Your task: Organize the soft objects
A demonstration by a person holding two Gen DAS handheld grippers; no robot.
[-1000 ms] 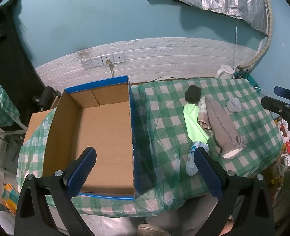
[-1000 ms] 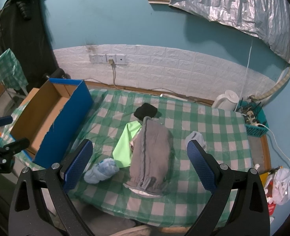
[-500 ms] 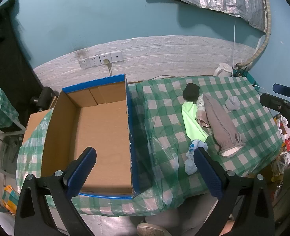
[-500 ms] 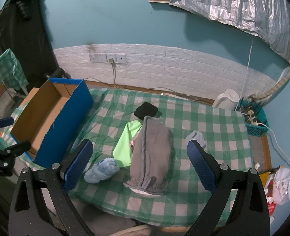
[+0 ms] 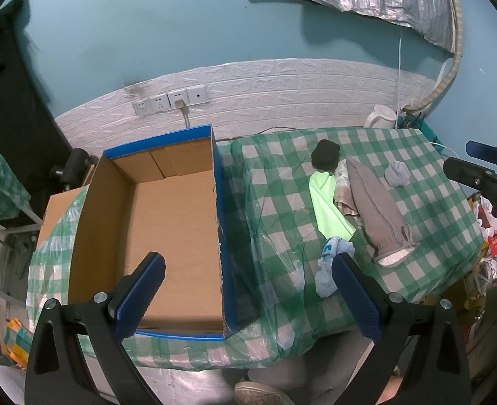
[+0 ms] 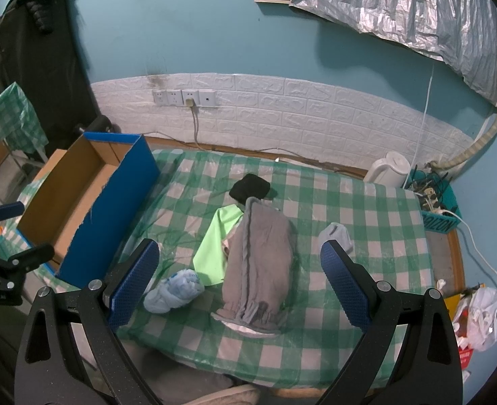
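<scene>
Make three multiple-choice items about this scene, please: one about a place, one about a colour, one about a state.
1. Where does the black bundle lie?
A. inside the cardboard box
B. on the checked table cover, at the far end of the grey trousers
C. on the floor

2. What colour is the outside wall of the cardboard box?
A. blue
B. red
C. white

3. How is the right gripper?
A. shut on the grey trousers
B. shut on nothing
C. open, holding nothing

Answers: 1 B, it rests on the table cover by the far end of the grey trousers. 2 A, the side wall shows blue. 3 C, its fingers stand wide apart above the clothes.
</scene>
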